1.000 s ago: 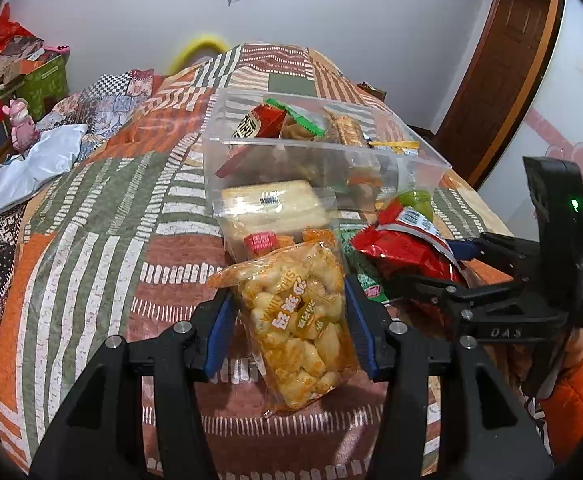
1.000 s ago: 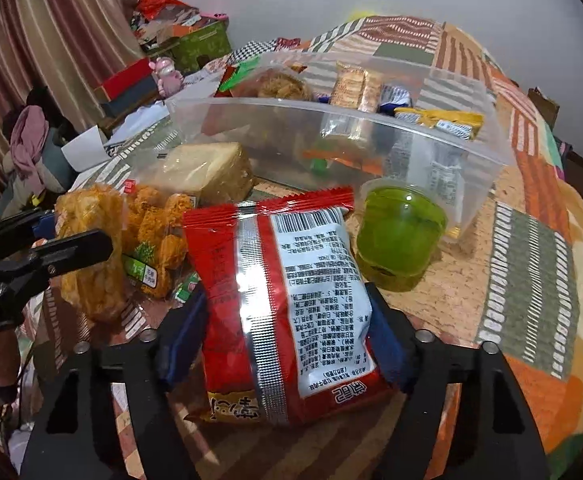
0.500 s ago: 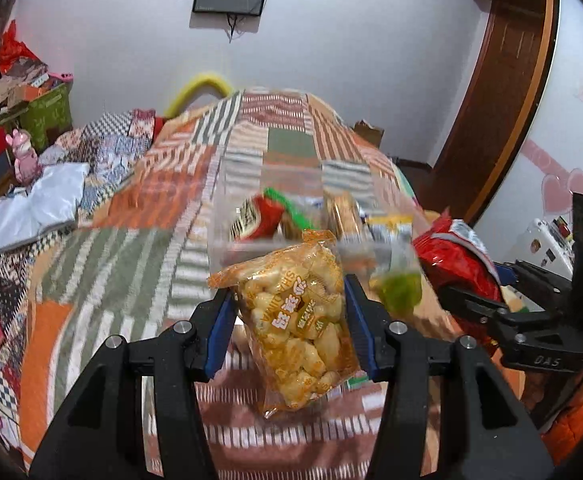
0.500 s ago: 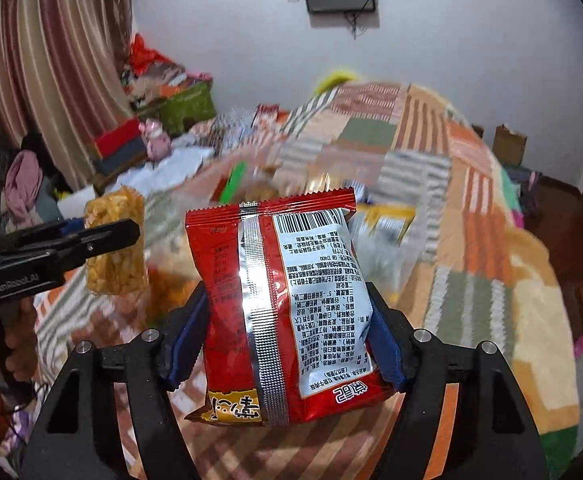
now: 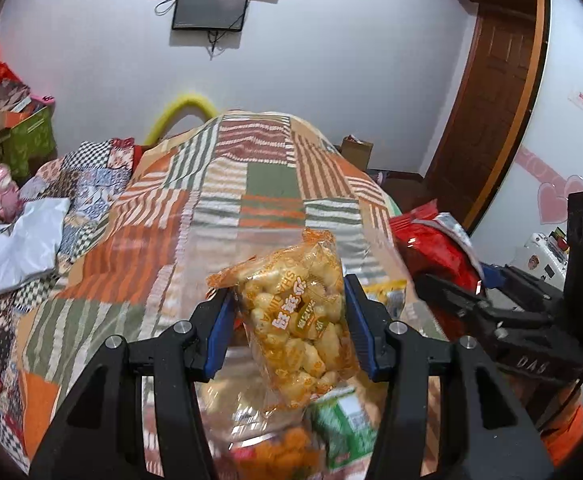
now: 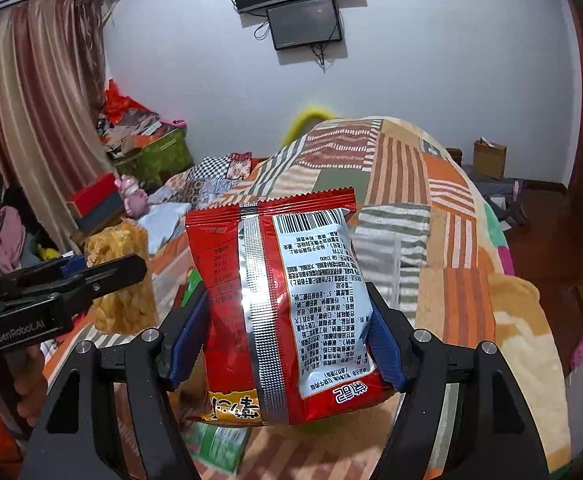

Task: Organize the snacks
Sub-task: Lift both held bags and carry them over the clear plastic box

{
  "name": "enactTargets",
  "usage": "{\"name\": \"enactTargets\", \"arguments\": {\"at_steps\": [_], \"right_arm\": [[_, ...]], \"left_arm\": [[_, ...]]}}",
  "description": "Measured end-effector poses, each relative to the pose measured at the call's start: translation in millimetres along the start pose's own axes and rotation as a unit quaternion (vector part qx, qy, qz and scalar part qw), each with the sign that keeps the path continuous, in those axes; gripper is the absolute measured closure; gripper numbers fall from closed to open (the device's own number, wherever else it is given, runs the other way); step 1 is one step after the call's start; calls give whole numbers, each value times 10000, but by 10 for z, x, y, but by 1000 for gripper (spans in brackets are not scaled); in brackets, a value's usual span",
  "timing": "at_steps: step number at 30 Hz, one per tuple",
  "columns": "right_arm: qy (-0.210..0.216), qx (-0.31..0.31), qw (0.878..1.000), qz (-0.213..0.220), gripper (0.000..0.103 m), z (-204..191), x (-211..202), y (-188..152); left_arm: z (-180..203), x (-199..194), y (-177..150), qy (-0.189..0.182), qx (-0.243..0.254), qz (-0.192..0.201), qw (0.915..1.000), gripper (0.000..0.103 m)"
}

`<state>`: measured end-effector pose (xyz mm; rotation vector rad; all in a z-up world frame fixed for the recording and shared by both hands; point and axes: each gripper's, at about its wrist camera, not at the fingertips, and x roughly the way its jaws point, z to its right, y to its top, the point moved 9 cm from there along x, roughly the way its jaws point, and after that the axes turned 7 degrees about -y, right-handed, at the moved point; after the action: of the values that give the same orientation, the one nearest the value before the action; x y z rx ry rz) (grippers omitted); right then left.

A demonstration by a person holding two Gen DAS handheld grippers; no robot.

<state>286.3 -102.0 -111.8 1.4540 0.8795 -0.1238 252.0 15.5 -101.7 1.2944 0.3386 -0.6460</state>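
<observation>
Both hands are holding snacks up above the patchwork striped blanket (image 5: 211, 208) on the bed.

Left gripper (image 5: 289, 330): its blue-padded jaws are pinching a clear orange-printed bag of yellow puffed corn pieces (image 5: 295, 312) by its two sides, roughly mid-height. The bag is standing upright between the pads, its crimped top poking above them and its bottom hanging below.

Right gripper (image 6: 287, 336): its jaws, set wider, are clamping a glossy red foil packet with a silver back seam and a white printed label (image 6: 283, 304). The packet is sitting upright, its back to the camera, bulging out over both pads.

Progress, as I judge it: mid-task. A clear plastic storage bin (image 5: 219, 248) is showing faintly and blurred beneath the left gripper, with what looks like a yellow packet (image 5: 383, 294) already in it. Its other contents are too smeared to list. Loose below: a green-and-white packet (image 5: 347, 432) and something orange and crumbly (image 5: 287, 456), seemingly not yet stowed. These two held bags are waiting to be set in the bin; then the leftovers.
</observation>
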Motion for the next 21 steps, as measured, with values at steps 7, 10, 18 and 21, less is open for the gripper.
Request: {"name": "enactTargets", "arguments": {"at_steps": [7, 10, 18, 21], "right_arm": [[-151, 128, 9997, -112, 34, 140, 279, 72], [-202, 168, 9994, -216, 34, 180, 408, 54], [-333, 118, 9983, -470, 34, 222, 660, -45], [-387, 91, 9979, -521, 34, 226, 705, -51]], "left_arm": [[45, 388, 180, -46, 88, -72, 9999, 52], [22, 565, 205, -38, 82, -149, 9998, 52], [-108, 962, 203, 49, -5, -411, 9991, 52], [-135, 1077, 202, 93, -11, -489, 9988, 52]]}}
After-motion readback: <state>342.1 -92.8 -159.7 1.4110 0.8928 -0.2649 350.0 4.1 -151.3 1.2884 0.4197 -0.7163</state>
